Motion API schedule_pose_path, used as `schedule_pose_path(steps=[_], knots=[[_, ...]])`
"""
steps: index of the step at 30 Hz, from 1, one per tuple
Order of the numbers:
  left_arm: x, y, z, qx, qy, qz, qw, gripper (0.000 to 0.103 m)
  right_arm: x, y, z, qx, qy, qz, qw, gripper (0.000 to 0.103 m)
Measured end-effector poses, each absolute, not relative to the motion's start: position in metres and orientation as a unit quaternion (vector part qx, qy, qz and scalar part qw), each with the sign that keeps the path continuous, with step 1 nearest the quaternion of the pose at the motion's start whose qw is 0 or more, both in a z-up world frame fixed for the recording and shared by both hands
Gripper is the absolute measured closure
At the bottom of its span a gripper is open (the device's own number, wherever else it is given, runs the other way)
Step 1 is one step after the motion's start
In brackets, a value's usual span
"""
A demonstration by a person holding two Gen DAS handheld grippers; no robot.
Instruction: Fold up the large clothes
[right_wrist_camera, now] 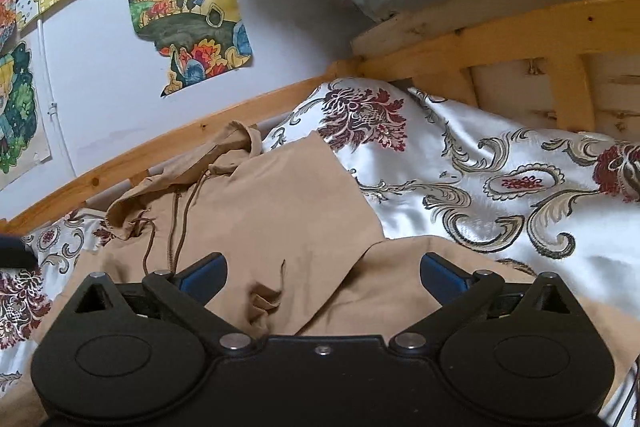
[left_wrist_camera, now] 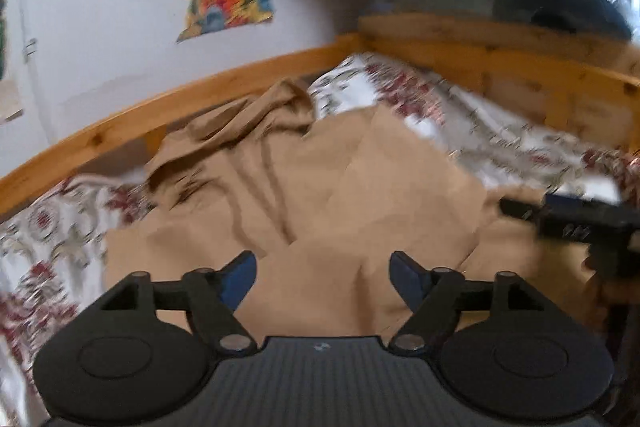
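Both tongs [left_wrist_camera: 323,277] [right_wrist_camera: 323,277] gaping, empty, above tan jacket [right_wrist_camera: 280,195] on floral bedspread [right_wrist_camera: 500,187]

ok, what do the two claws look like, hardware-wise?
Both match: the left claw and the right claw have matte black bodies, two round side discs, ribbed centre plate, silver pivot pins on black linkage arms and blue finger pads. No cables or sleeves visible.
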State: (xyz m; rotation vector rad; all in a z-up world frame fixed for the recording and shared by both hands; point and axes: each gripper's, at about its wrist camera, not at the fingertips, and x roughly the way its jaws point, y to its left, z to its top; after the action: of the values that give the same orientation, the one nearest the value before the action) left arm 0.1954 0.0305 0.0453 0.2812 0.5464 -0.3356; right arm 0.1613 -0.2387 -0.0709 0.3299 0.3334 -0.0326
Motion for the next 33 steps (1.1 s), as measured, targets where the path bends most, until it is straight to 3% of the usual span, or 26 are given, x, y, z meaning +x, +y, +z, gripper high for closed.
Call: schedule_pose_path(steps=[4, 10, 15, 21, 25, 27, 29, 33], knots=[[0.210, 0.063, 0.037, 0.136, 0.300, -0.069, 0.942, 0.021, 0.163, -0.229, -0.073, 0.152, 0.176, 0.013, 0.973, 0.001], [0.247, 0.133, 0.020, 0.070, 0.336, 0.053, 0.938, 0.025, 0.164, -0.215, -0.077, 0.114, 0.180, 0.041, 0.976, 0.022], [0.276, 0.166, -0.001, 0.052, 0.360, 0.095, 0.927, 0.028, 0.209, -0.220, -0.072, 0.124, 0.210, 0.087, 0.966, 0.027], [0.307, 0.168, -0.033, 0.121, 0.372, 0.118, 0.913, 0.028, 0.298, -0.206, -0.072, 0.077, 0.307, 0.156, 0.936, 0.029], [0.307, 0.175, -0.047, 0.086, 0.379, 0.114, 0.914, 0.032, 0.320, -0.195, -0.094, 0.041, 0.354, 0.120, 0.927, 0.035], [0.305, 0.180, -0.050, 0.056, 0.376, 0.113, 0.918, 0.043, 0.312, -0.194, -0.098, 0.047, 0.333, 0.143, 0.931, 0.057], [0.303, 0.181, -0.050, 0.052, 0.372, 0.116, 0.920, 0.047, 0.305, -0.190, -0.099, 0.016, 0.320, 0.138, 0.937, 0.103], [0.300, 0.178, -0.047, 0.058, 0.374, 0.114, 0.919, 0.048, 0.280, -0.206, -0.066, 0.015, 0.244, 0.090, 0.965, 0.103]])
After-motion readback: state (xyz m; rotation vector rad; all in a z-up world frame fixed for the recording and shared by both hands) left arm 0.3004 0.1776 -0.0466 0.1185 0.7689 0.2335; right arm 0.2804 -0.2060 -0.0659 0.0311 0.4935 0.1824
